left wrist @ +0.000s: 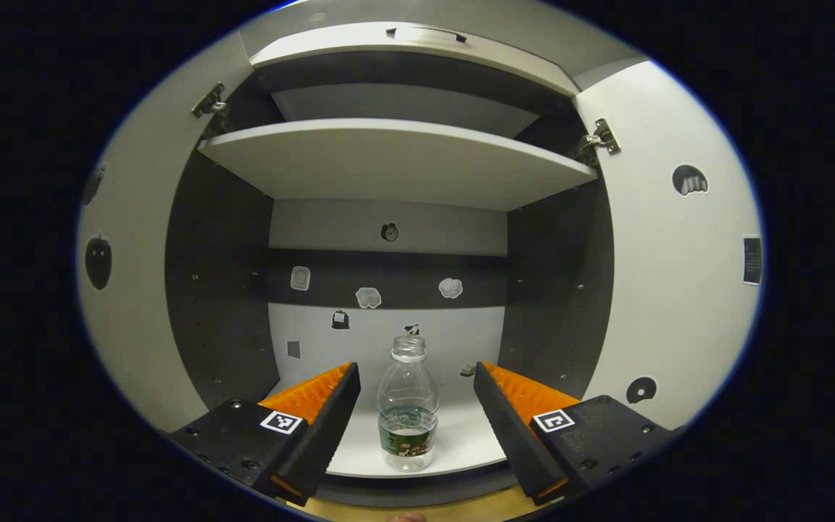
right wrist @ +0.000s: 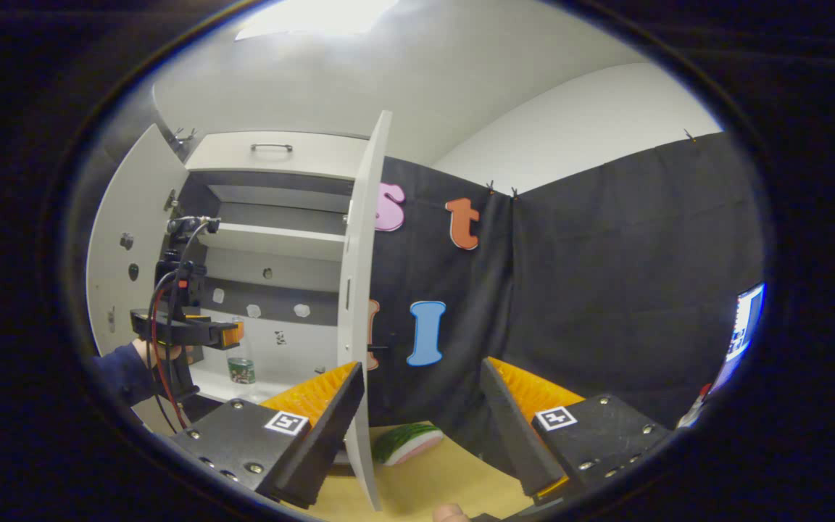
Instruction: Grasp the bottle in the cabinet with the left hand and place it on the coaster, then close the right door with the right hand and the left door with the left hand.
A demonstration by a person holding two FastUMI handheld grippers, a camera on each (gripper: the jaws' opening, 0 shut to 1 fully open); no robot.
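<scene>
Approaching the bottle [left wrist: 408, 406], the left gripper [left wrist: 415, 384] has its fingers spread wide, empty, with the bottle standing upright and uncapped between and just beyond the tips, on the bottom shelf [left wrist: 464, 442] of the cabinet. A good grasp would likely centre the fingers on the body above the label [left wrist: 407, 433] and close gently (clear thin plastic may buckle). The right gripper [right wrist: 421, 384] hangs open and empty beside the right door [right wrist: 359, 304], whose edge lies between its fingers. The label is green; its writing is too small to read. Square coded tags [left wrist: 280, 421] sit on the gripper bodies.
</scene>
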